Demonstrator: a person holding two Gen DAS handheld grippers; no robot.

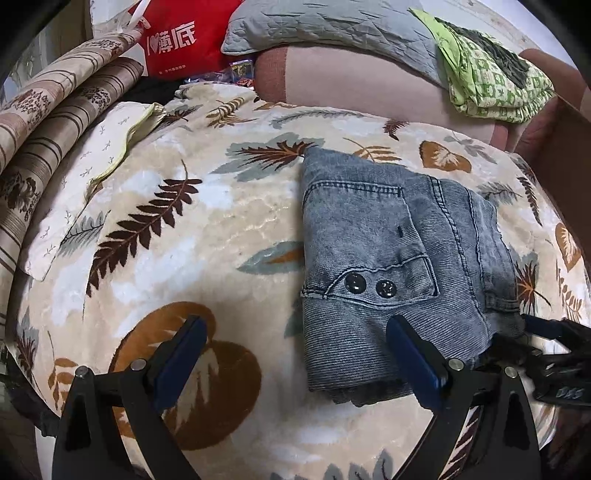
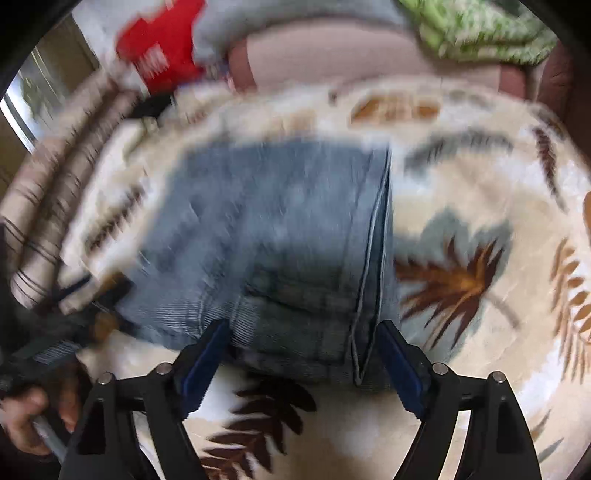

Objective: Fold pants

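Our left gripper (image 1: 295, 354) has its fingers spread and empty, the right-hand one resting on the pants (image 1: 399, 258); our right gripper (image 2: 301, 360) gapes around their near edge. They lie folded small on the bed (image 1: 177, 229), at one o'clock, probably finished.

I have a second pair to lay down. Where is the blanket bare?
Left of the folded jeans, up to the cream pillowcase; also right of them in the right wrist view. Crowded at the back: red bag, grey quilt, green cloth.
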